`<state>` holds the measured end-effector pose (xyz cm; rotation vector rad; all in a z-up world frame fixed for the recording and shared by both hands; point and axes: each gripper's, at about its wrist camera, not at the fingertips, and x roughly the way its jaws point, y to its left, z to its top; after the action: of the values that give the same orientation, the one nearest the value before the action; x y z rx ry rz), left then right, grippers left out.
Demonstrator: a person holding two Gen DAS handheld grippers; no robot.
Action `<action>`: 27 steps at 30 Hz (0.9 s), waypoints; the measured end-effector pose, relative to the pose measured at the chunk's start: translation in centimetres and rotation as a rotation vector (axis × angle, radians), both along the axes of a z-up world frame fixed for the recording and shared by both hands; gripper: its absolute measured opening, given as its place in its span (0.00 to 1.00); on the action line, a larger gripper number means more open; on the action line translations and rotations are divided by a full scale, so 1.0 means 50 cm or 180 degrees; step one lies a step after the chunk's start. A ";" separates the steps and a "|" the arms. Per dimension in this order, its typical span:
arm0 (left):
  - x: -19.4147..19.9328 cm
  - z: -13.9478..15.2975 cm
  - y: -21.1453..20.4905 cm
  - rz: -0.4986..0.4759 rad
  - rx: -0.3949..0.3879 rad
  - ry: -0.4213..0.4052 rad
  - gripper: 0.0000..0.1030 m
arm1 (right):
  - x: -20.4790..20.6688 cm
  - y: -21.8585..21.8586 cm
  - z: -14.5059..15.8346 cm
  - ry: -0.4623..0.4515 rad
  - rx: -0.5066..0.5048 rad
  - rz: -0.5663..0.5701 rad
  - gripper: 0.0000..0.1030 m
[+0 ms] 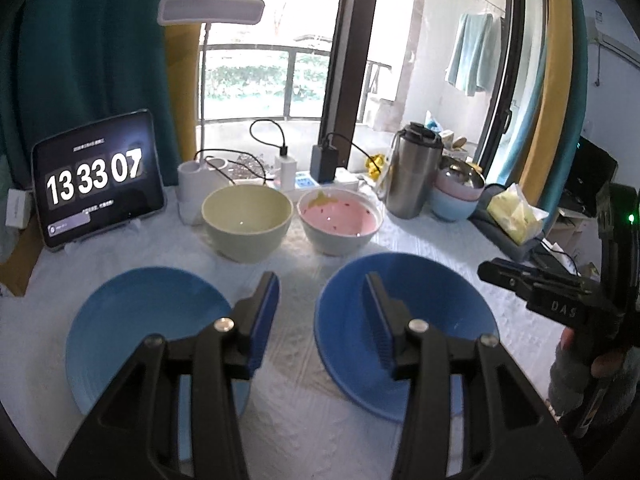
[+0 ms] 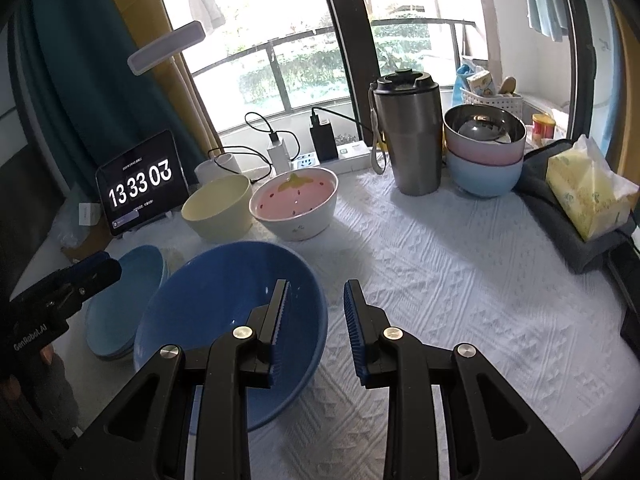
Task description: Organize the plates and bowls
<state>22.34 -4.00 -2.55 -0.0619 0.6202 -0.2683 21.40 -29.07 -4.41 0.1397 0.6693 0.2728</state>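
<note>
While tilted downward, both empty gripper (image 1: 322,280) pairs above bowls.

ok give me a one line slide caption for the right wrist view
Right gripper open over the rim of a dark blue bowl, with stacked light blue plates to its left on a white cloth.

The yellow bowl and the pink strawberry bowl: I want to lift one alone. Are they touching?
Apart. In the left wrist view, a strip of white cloth shows between the yellow bowl and the pink strawberry bowl.
</note>
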 end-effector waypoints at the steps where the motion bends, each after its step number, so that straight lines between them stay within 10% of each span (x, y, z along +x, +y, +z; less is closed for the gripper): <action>1: 0.005 0.001 -0.002 -0.0005 0.0005 0.0001 0.44 | 0.006 -0.001 0.002 -0.0001 -0.0010 0.0004 0.28; 27: 0.156 0.039 -0.065 -0.0243 0.0157 0.0244 0.44 | 0.075 0.009 0.059 0.0150 -0.0352 0.0077 0.34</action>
<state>30.16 -7.26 -0.59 -0.0010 0.7059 -0.3255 25.16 -28.60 -1.48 0.0323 0.7316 0.2556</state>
